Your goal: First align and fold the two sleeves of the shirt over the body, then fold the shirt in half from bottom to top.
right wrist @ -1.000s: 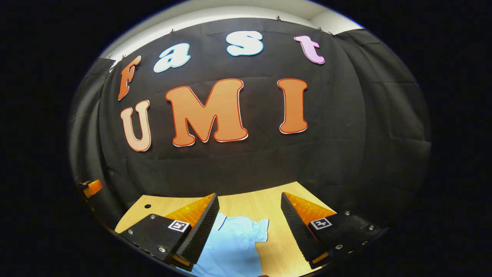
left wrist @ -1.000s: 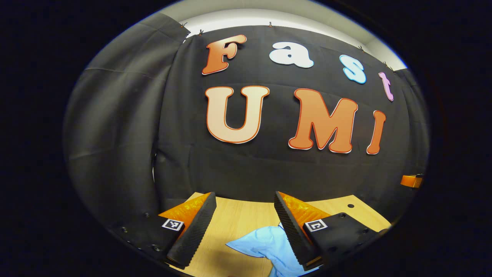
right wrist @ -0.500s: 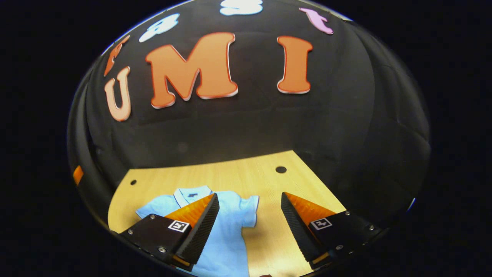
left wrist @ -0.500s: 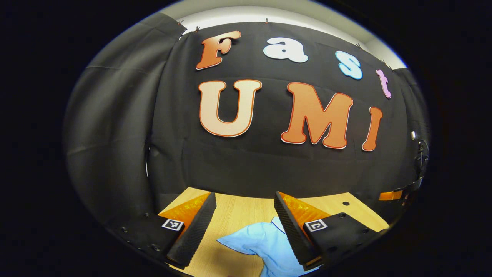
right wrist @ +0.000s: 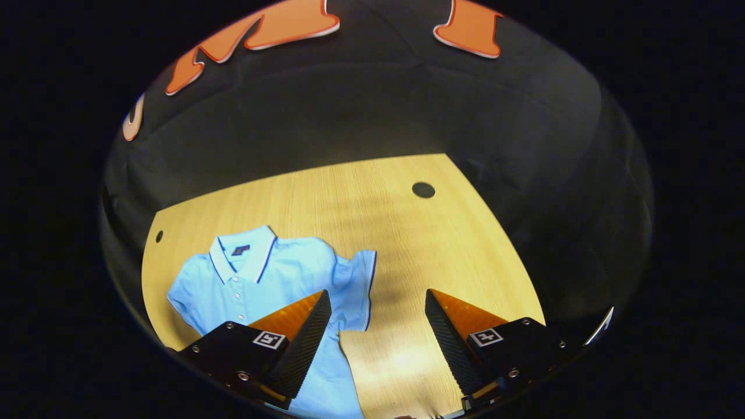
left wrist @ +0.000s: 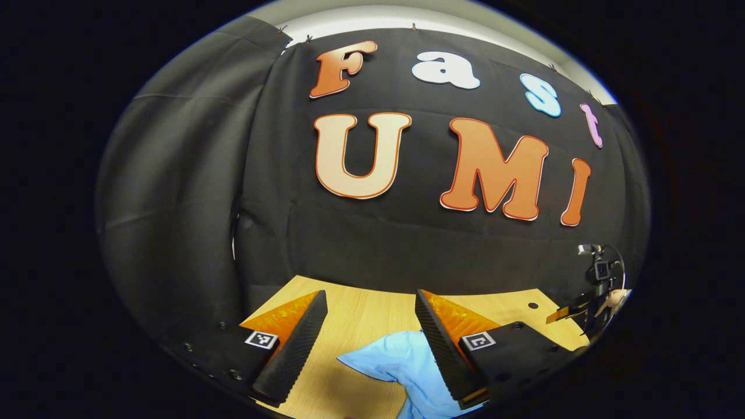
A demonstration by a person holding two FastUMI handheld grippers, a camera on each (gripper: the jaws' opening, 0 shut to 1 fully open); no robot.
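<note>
Your right gripper [right wrist: 377, 302] tipped downward over the last second, so the table replaced the wall across its view, while your left gripper [left wrist: 370, 305] barely shifted. Nearest in the right gripper view, your fingers stood spread wide apart above the light wooden table [right wrist: 407, 244], gripping nothing. Beyond them, the light blue short-sleeved polo shirt with dark-trimmed collar [right wrist: 273, 279] lay flat on the table, collar toward the far wall; one sleeve [right wrist: 356, 288] reached out between your fingers. In the left gripper view, your fingers were likewise spread, empty, with the other sleeve [left wrist: 396, 364] below them. Farther off lay a round hole in the tabletop [right wrist: 423, 190], then the black cloth wall [right wrist: 372, 110].
</note>
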